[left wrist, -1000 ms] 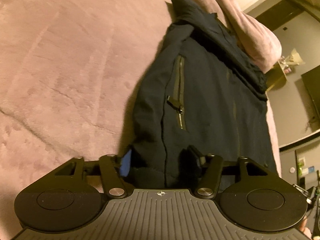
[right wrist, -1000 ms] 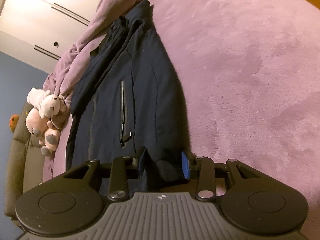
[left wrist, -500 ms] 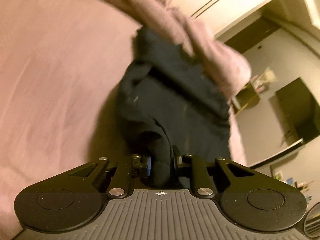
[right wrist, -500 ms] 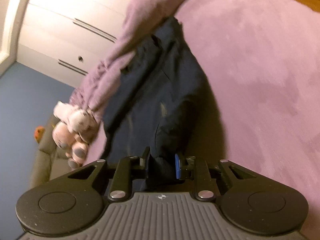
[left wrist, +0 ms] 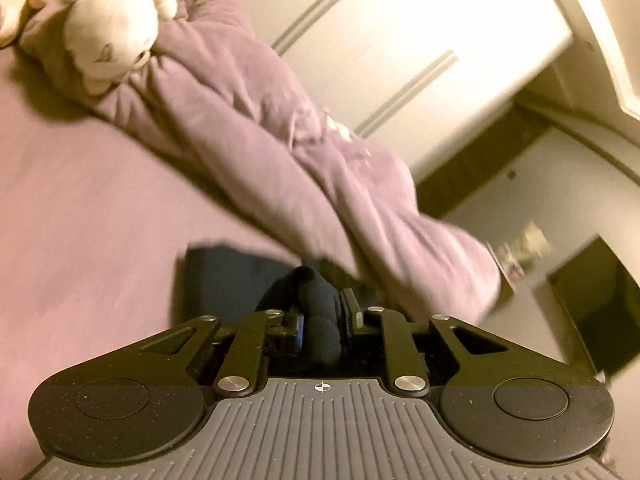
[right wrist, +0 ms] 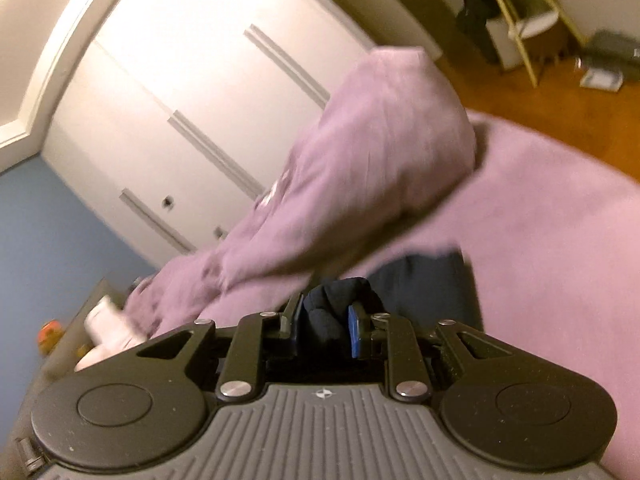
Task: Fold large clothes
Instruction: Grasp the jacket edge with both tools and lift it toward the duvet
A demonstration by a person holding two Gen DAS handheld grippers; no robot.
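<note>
Both my left gripper [left wrist: 322, 322] and right gripper [right wrist: 323, 322], wide a second ago, now pinch the dark jacket's [left wrist: 224, 276] hem and carry it up over the bed [left wrist: 100, 208], starting the fold.

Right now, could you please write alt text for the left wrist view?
The left tongs are shut on a bunched fold of dark navy garment above a purple bed cover. Behind lie a rumpled purple duvet, a white plush toy and white wardrobe doors.
</note>
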